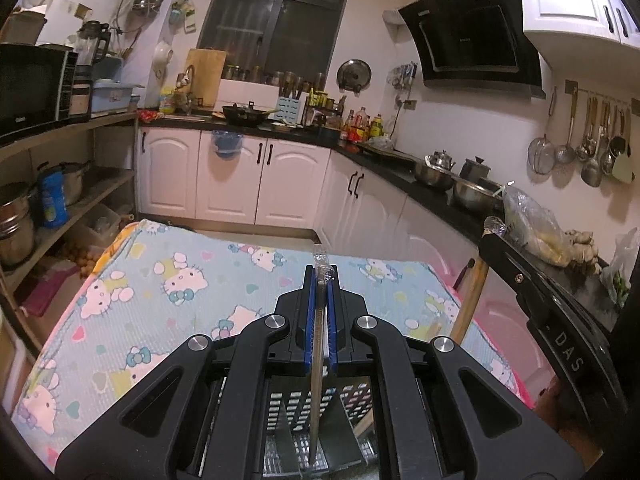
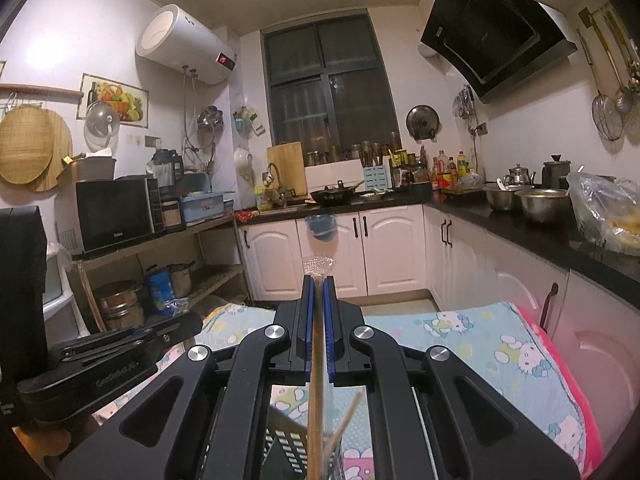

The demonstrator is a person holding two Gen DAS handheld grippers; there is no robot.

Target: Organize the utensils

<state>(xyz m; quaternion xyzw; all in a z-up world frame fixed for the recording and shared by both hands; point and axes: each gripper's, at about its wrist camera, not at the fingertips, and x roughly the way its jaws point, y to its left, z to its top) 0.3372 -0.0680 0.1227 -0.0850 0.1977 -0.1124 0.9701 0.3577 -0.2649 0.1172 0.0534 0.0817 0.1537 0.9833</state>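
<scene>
The left tool (image 1: 320, 280) is pressed together on a thin metal utensil (image 1: 317, 360) with a clear sparkly handle end (image 1: 322, 264) that sticks out past its blue pads (image 1: 309, 320). The long part hangs down toward a dark slotted holder (image 1: 296, 408) with dividers, which sits on a cartoon cat cloth (image 1: 160, 280) spread over the counter. The right tool (image 2: 319, 284) is pinching a long wooden stick (image 2: 316, 400), maybe a chopstick, wrapped in clear plastic (image 2: 318, 266) at the top. A second wooden stick (image 2: 347, 416) already leans in the holder (image 2: 288, 448) below it. In the left view the right tool (image 1: 532, 280) shows at the side, just beside the left one. In the right view, the left tool (image 2: 132, 340) shows low on the left. I think both things are about to go into the holder, and a few things could go wrong. The tip of the metal one could hit a divider instead of sliding into a slot, and then it may twist in the pads or tip the holder over. The wooden stick could bump the one already leaning there and knock it out. The two tools are near each other, so they might knock together above the holder. The plastic wrap looks slippery, so the stick may slide down early. If either tool lets go while its thing is tilted, it could fall on the cloth. I cannot tell which slot each tip is over.
</scene>
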